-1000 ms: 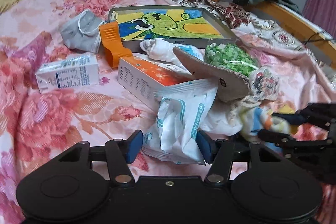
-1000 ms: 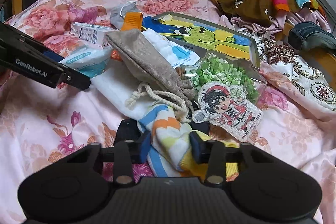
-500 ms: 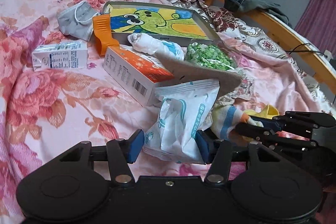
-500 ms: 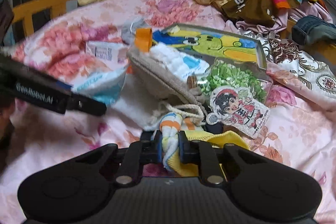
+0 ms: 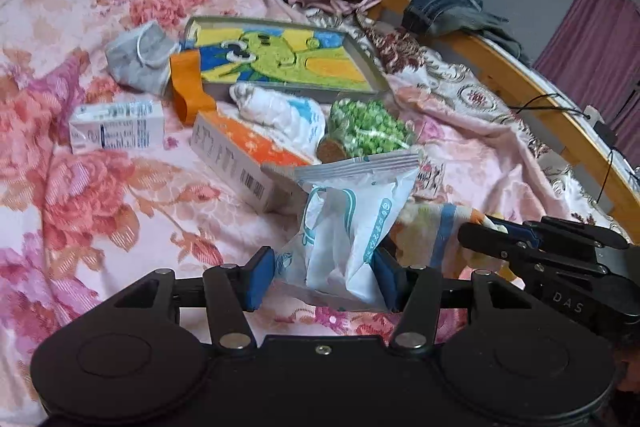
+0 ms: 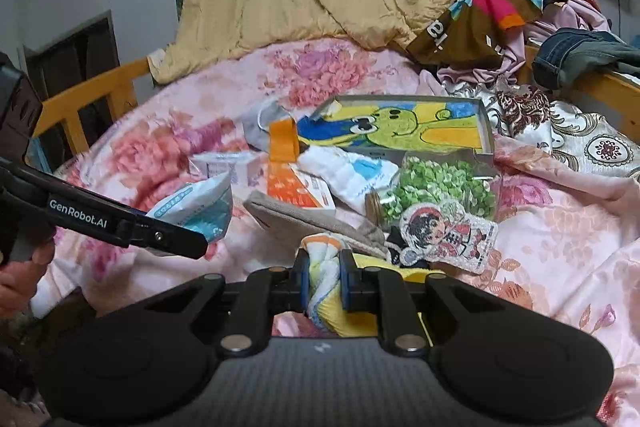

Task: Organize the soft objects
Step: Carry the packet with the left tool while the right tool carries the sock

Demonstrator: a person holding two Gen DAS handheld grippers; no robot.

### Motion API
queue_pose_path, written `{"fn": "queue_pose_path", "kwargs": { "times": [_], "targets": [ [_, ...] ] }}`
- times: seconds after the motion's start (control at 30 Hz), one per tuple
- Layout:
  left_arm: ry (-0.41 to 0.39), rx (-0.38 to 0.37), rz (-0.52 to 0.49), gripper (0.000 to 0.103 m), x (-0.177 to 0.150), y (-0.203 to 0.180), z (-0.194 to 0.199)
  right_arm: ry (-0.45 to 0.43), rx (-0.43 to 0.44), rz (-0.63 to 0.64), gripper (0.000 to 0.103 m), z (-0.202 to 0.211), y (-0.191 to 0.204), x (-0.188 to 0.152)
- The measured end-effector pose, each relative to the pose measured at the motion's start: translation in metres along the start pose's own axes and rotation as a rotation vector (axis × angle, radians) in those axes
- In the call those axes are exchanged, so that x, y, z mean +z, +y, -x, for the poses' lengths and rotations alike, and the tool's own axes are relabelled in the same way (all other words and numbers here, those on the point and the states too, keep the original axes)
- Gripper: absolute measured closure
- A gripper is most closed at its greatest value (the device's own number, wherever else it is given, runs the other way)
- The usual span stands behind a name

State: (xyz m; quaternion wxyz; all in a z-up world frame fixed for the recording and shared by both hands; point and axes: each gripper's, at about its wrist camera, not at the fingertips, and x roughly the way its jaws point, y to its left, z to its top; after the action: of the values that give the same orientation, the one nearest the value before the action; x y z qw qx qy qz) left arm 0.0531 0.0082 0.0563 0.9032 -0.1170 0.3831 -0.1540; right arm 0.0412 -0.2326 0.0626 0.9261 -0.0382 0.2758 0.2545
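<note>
I can't read the small milk carton's (image 5: pixel 117 125) print; my striped cloth (image 6: pixel 325 281) runs under the right gripper (image 6: pixel 325 281).

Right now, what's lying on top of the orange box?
A folded white-and-blue cloth lies across the far end of the orange box. Whatever it covers there is hidden.

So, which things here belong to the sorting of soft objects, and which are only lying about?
Belonging to the job:
- white-and-teal soft pack, in the left gripper
- striped cloth, in the right gripper
- beige pouch
- grey face mask
- folded white cloth

Only lying about:
- orange box
- small white carton
- frog picture tray
- jar of green beads
</note>
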Motion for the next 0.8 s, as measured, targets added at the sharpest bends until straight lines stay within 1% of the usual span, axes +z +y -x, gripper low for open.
{"fn": "queue_pose_path", "kwargs": {
  "times": [0.23, 0.33, 0.47, 0.6, 0.67, 0.8],
  "targets": [
    [-0.058, -0.010, -0.036, 0.047, 0.021, -0.006, 0.019, -0.024, 0.030, 0.004, 0.087, 0.023, -0.007, 0.012],
    [-0.084, -0.007, -0.027, 0.047, 0.029, -0.009, 0.017, -0.042, 0.044, 0.004, 0.087, 0.029, -0.010, 0.024],
    [-0.095, 0.004, -0.001, 0.047, 0.038, -0.011, 0.007, -0.080, 0.059, 0.037, 0.087, 0.030, -0.014, 0.047],
    [-0.109, 0.026, 0.017, 0.047, 0.055, -0.009, -0.006, -0.115, 0.071, 0.069, 0.087, 0.021, -0.021, 0.075],
    [-0.116, 0.050, 0.021, 0.047, 0.069, -0.005, -0.013, -0.125, 0.072, 0.076, 0.087, 0.011, -0.025, 0.093],
    [-0.127, 0.090, 0.032, 0.047, 0.111, 0.006, -0.021, -0.113, 0.082, 0.092, 0.087, -0.021, -0.031, 0.133]
  ]
}}
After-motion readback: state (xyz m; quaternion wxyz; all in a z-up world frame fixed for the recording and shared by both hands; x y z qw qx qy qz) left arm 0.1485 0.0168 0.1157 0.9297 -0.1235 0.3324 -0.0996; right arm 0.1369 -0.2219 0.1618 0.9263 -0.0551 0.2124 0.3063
